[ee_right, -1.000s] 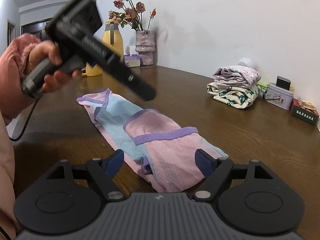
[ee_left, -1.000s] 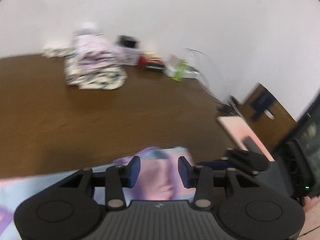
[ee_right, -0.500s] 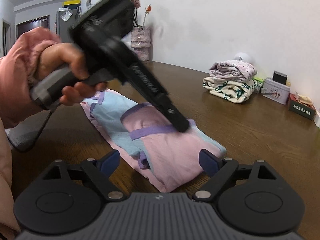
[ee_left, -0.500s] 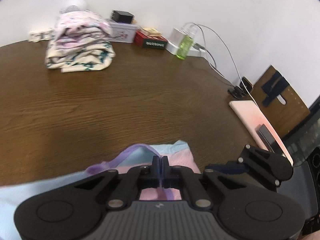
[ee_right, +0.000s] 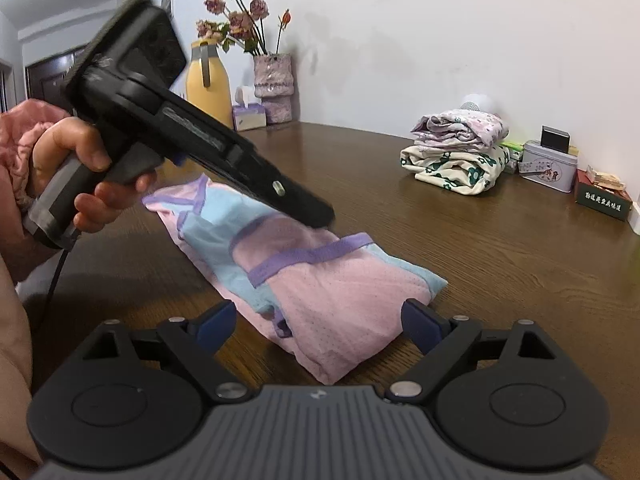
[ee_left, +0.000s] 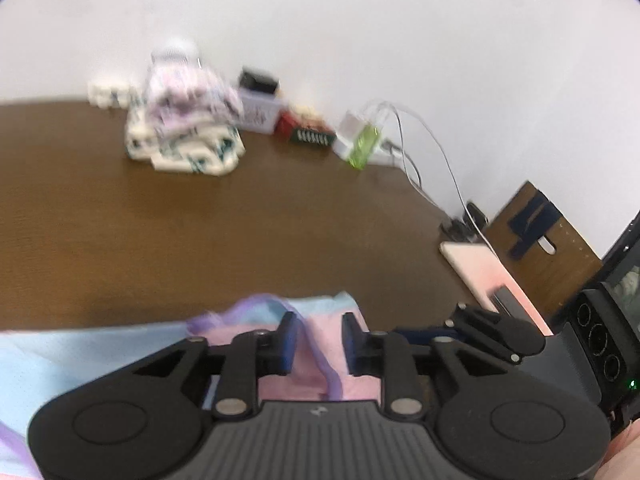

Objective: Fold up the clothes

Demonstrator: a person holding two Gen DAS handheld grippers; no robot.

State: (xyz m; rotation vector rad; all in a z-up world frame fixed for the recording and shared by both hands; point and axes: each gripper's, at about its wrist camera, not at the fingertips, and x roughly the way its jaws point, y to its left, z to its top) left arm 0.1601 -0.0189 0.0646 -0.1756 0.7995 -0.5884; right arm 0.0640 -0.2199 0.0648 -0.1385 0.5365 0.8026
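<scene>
A pink and light-blue garment with purple trim (ee_right: 320, 280) lies in a long folded strip on the brown table (ee_right: 500, 248). It also shows in the left wrist view (ee_left: 320, 316). My left gripper (ee_left: 319, 340) is open just above it, the purple trim between its fingers, held by neither. From the right wrist view the left gripper (ee_right: 320, 216) hovers over the garment's middle. My right gripper (ee_right: 320, 320) is wide open and empty, near the garment's near end.
A stack of folded clothes (ee_right: 456, 152) sits at the far side by the wall, with tins and boxes (ee_right: 550, 164) beside it. A vase of flowers (ee_right: 272, 84), a yellow jug (ee_right: 208, 80) and a tissue box (ee_right: 249, 116) stand far left. A charger, cables (ee_left: 404, 148) and phone (ee_left: 484, 268) lie right.
My left gripper was shut on the purple trim half a second ago and has now opened, letting it go and lifting slightly. The right gripper stayed open and barely moved.
</scene>
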